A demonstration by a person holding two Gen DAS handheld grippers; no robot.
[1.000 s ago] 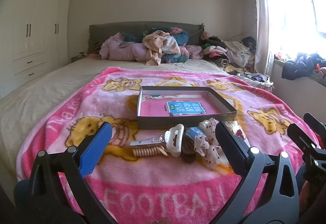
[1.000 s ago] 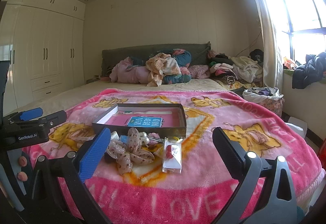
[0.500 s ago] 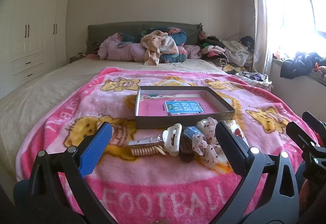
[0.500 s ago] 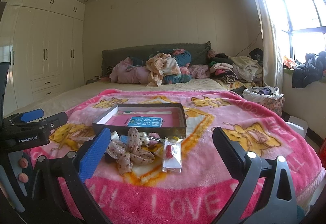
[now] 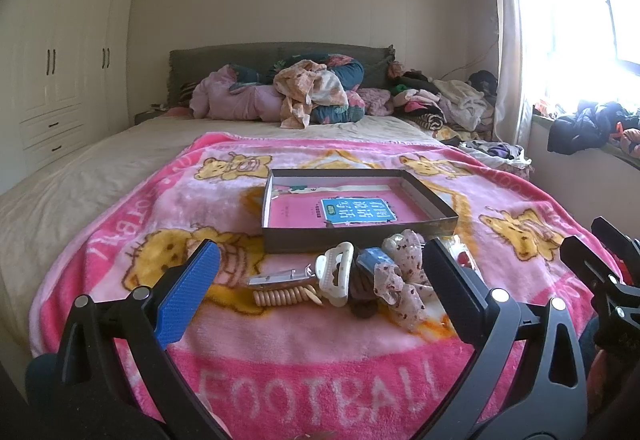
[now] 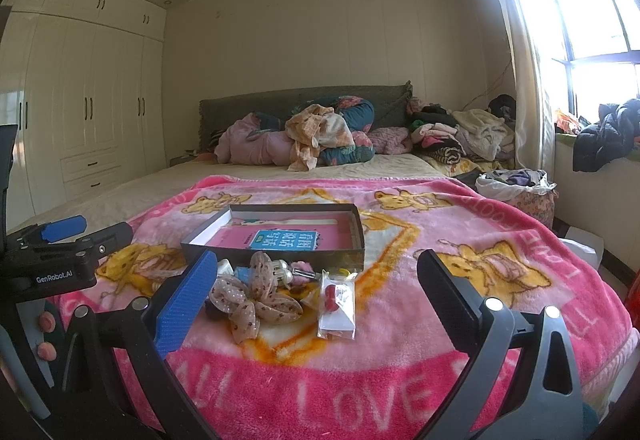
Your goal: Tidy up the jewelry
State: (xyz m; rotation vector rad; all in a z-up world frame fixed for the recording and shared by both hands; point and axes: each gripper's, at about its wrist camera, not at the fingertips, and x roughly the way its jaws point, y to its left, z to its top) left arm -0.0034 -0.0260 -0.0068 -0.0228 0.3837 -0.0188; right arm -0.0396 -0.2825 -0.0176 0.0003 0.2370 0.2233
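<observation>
We are in a bedroom, looking across a bed covered by a pink cartoon blanket (image 5: pixel 132 224), with white wardrobes (image 6: pixel 88 112) on one side and a bright window (image 6: pixel 580 20) on the other.

The jewelry lies in one small heap on the blanket, just in front of a shallow dark box (image 5: pixel 356 240). In the heap we count one white claw clip (image 5: pixel 334 274), one beige coil hair tie (image 5: pixel 286 297), one metal clip (image 5: pixel 278 275), one dotted fabric bow (image 5: pixel 402 280) and one small clear packet (image 6: pixel 338 304) with red pieces inside. Darker items lie under the bow, and we cannot tell what they are. The box holds one pink book with a blue label (image 5: pixel 356 212) and no jewelry that we can see.

Our left gripper (image 5: pixel 320 280) hangs above the near blanket with its jaws spread wide and empty, framing the heap. Our right gripper (image 6: pixel 316 280) is likewise spread wide and holds nothing.

The left wrist view shows the coil tie and metal clip plainly; the right wrist view hides them behind its blue finger pad (image 6: pixel 186 302). The right wrist view shows the whole packet, which the left view mostly covers with a finger. At the head of the bed sits a pile of clothes (image 6: pixel 320 138).
</observation>
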